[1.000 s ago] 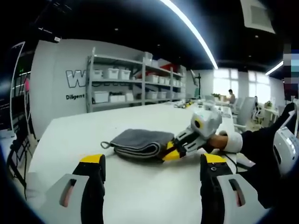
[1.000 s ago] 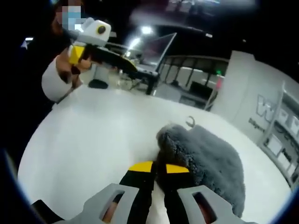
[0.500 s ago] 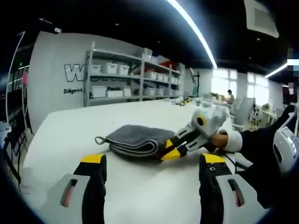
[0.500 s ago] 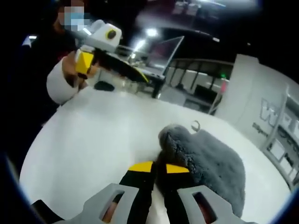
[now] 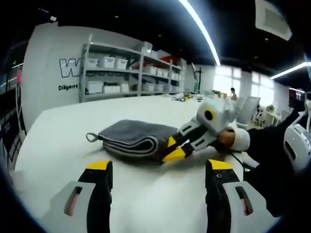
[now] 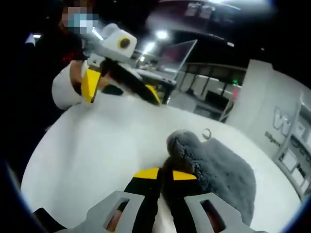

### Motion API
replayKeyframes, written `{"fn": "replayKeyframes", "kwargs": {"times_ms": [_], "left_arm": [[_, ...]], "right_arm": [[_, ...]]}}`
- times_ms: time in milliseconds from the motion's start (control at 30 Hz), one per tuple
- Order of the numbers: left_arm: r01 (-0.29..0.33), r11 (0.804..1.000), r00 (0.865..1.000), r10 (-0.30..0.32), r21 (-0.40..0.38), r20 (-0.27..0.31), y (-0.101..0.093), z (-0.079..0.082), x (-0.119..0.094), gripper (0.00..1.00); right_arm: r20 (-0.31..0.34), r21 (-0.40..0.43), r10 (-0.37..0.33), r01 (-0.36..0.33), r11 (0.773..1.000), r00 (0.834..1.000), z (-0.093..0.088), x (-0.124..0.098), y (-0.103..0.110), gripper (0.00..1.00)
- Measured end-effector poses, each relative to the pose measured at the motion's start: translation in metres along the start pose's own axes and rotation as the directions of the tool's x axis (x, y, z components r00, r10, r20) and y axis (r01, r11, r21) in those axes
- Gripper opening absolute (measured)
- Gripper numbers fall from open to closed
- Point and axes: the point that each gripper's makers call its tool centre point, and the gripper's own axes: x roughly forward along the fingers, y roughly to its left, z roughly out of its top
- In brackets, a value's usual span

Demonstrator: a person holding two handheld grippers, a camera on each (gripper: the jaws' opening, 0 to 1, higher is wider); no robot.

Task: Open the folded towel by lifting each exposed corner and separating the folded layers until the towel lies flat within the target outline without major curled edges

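A grey folded towel (image 5: 129, 136) lies on the white table (image 5: 58, 141), its hanging loop (image 5: 90, 137) at the left end. In the left gripper view my right gripper (image 5: 171, 148) reaches in from the right and is shut on the towel's near right edge. My left gripper (image 5: 159, 167) hovers open a short way in front of the towel, nothing between its fingers. In the right gripper view my right gripper (image 6: 165, 175) pinches the fluffy edge of the towel (image 6: 214, 170), and the open left gripper (image 6: 121, 91) hangs above the table at upper left.
Metal shelving (image 5: 121, 73) with white bins stands against the far wall. Chairs and desks (image 5: 252, 109) lie beyond the table's right end. A person's cuffed hand (image 5: 238, 141) holds the right gripper. Bare tabletop (image 6: 97, 141) spreads left of the towel.
The left gripper has come closer to the towel; in the right gripper view it looks larger and lower. The right gripper stays shut on the towel's edge.
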Motion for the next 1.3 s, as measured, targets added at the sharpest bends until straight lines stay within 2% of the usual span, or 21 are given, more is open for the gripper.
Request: {"fn": "replayKeyframes", "kwargs": {"times_ms": [200,467,600,800,1067,1200,1300], "left_arm": [[0.016,1.0,1.0,-0.016,-0.008,-0.007,-0.001,-0.005,0.005,0.73],[0.078,0.996,0.997,-0.077,-0.043,0.005,-0.012,-0.009,0.015,0.67],[0.121,0.987,0.993,-0.12,-0.106,0.013,-0.019,-0.01,0.02,0.63],[0.129,0.979,0.991,-0.133,-0.16,-0.016,-0.022,-0.019,0.028,0.62],[0.169,0.963,0.985,-0.175,-0.209,-0.006,-0.034,-0.02,0.038,0.61],[0.187,0.947,0.981,-0.193,-0.26,0.001,-0.036,-0.02,0.041,0.6],[0.185,0.946,0.981,-0.192,-0.266,-0.003,-0.036,-0.022,0.042,0.59]], "right_arm": [[0.011,-0.011,0.016,-0.016,1.0,1.0,0.003,0.001,0.006,0.01],[0.019,-0.032,0.027,-0.026,0.999,0.999,0.006,0.003,0.009,0.01],[0.022,-0.047,0.029,-0.028,0.999,0.999,0.007,0.003,0.012,0.01],[0.023,-0.061,0.031,-0.029,0.998,0.999,0.008,0.005,0.013,0.01],[0.029,-0.072,0.033,-0.031,0.997,0.999,0.01,0.006,0.015,0.02],[0.039,-0.084,0.037,-0.034,0.996,0.999,0.013,0.007,0.018,0.02],[0.044,-0.084,0.046,-0.043,0.996,0.998,0.014,0.007,0.02,0.02]]}}
